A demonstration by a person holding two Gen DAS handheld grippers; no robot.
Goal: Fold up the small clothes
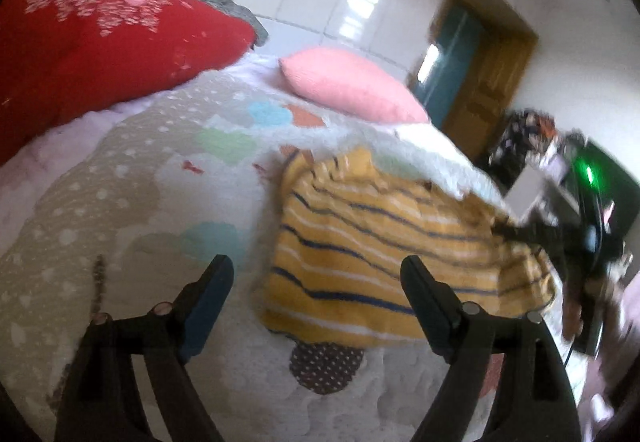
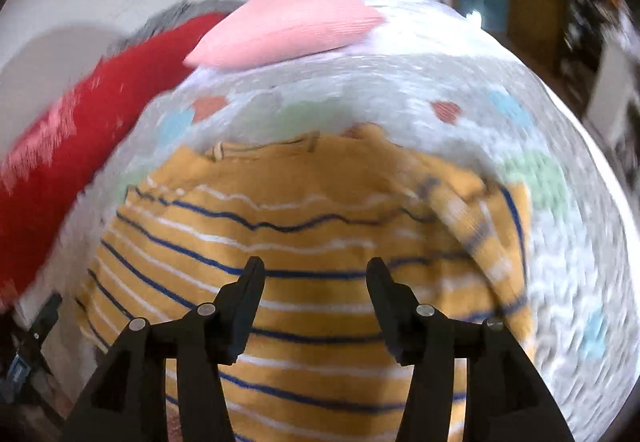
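A small yellow garment (image 1: 372, 242) with blue and white stripes lies on the patterned quilt (image 1: 140, 202). In the left wrist view my left gripper (image 1: 318, 272) stands open above the garment's left edge, nothing between its fingers. The right gripper shows at that view's right edge as a dark blurred shape over the garment's far side. In the right wrist view the garment (image 2: 304, 222) fills the middle, one sleeve folded across its right side. My right gripper (image 2: 316, 274) hangs open above it, holding nothing.
A red patterned cushion (image 1: 100, 42) and a pink pillow (image 1: 352, 82) lie at the head of the bed, the pink pillow (image 2: 288, 30) also in the right wrist view. The quilt (image 2: 560, 242) ends at the bed's right edge. A wooden door (image 1: 488, 90) stands beyond.
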